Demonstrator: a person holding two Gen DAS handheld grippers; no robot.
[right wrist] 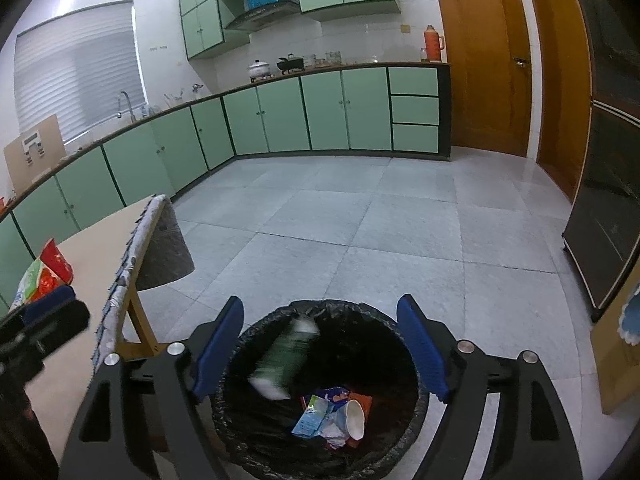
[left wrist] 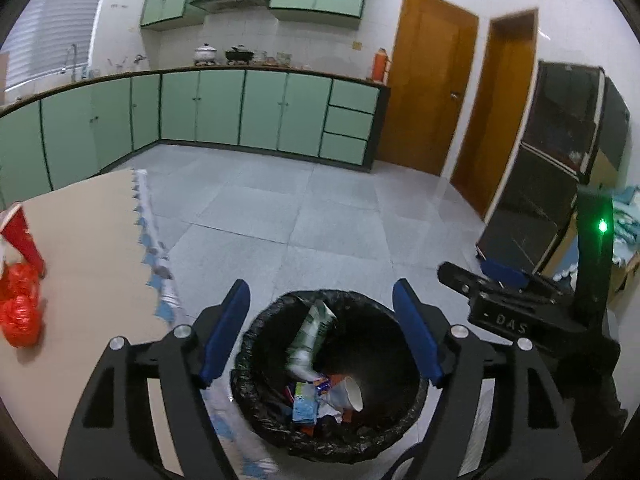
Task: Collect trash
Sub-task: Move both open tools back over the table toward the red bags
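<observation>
Green cabinets (right wrist: 280, 116) line white walls — grey tiled floor (right wrist: 360, 220), wooden doors (right wrist: 484, 56), blinded window (right wrist: 80, 68).

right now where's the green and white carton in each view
Left wrist: the green and white carton is inside the black-lined trash bin, left of centre, low in the picture between the open fingers.
Right wrist: the same carton is blurred, in the bin's upper left part, apparently dropping.
Shared landmark: the white paper cup lying among the trash at the bin's bottom, just right of the carton.

The only legible lettering is "DAS", on the black body of the right claw (left wrist: 500, 280).
</observation>
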